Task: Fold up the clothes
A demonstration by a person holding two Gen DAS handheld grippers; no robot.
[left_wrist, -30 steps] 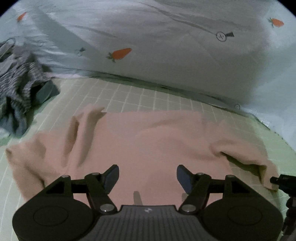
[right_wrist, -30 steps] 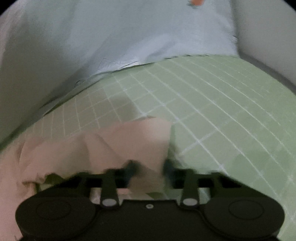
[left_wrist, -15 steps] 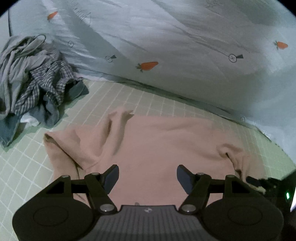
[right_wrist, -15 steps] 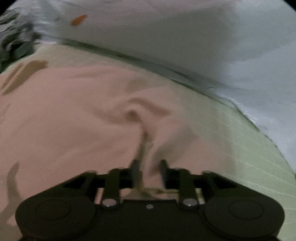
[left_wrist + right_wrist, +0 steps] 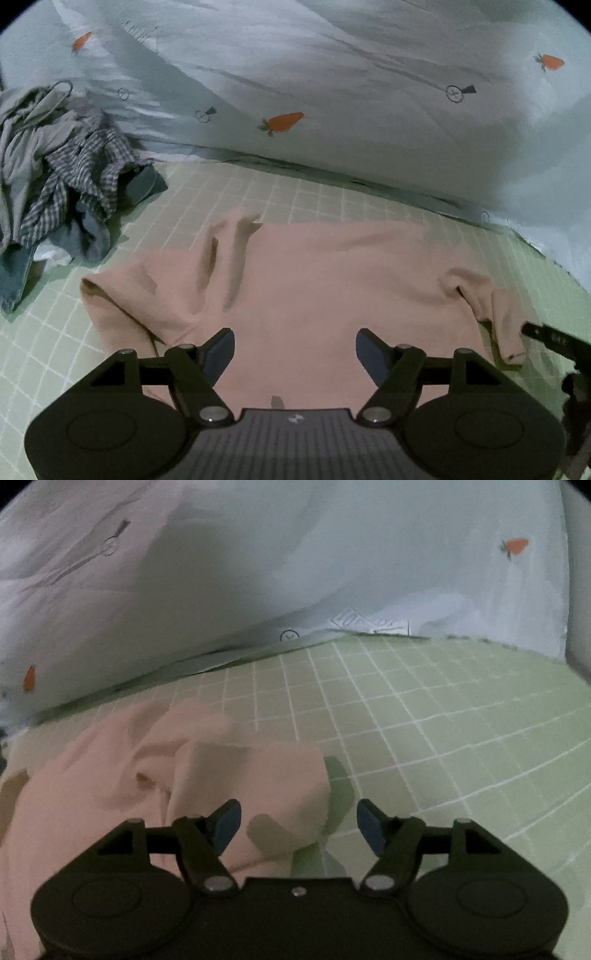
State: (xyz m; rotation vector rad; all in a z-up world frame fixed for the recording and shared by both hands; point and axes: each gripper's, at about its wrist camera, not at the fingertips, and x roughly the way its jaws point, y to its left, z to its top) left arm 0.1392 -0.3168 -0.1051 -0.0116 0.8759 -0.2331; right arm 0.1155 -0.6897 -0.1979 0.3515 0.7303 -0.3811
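The pink top (image 5: 325, 280) lies spread on the green checked sheet (image 5: 332, 195) of a bed, straight ahead of and below the left tongs (image 5: 295, 350). Its body is mostly flat. One sleeve (image 5: 229, 251) lies folded in over the body, ahead and to the left of those tongs, and the other sleeve (image 5: 251, 775) sits bunched at the far right, just ahead of the right tongs (image 5: 299, 823).

Both pairs of tongs are released and grasp nothing. The left jaws are opening, with only flat cloth beneath the gap. The right jaws are opening too, and the bunched sleeve end lies below and ahead of them, with neither pad pressing it.

The top looks soft, light and limp, perhaps a fleecy knit, though the dim light makes the weave hard to judge. It should drape and sag from any pinch point, and it will likely drag on the sheet rather than slide freely. Nothing about it is fragile. A pinch through a single layer at an edge should hold well: the cuff or shoulder seam on the right, and the hem or the folded sleeve's edge on the left. Grabbing the middle of the body would only lift a hump.

A heap of other clothes (image 5: 62, 177) sits well off to the left of the left tongs, against the pale carrot-print quilt (image 5: 332, 92) behind.
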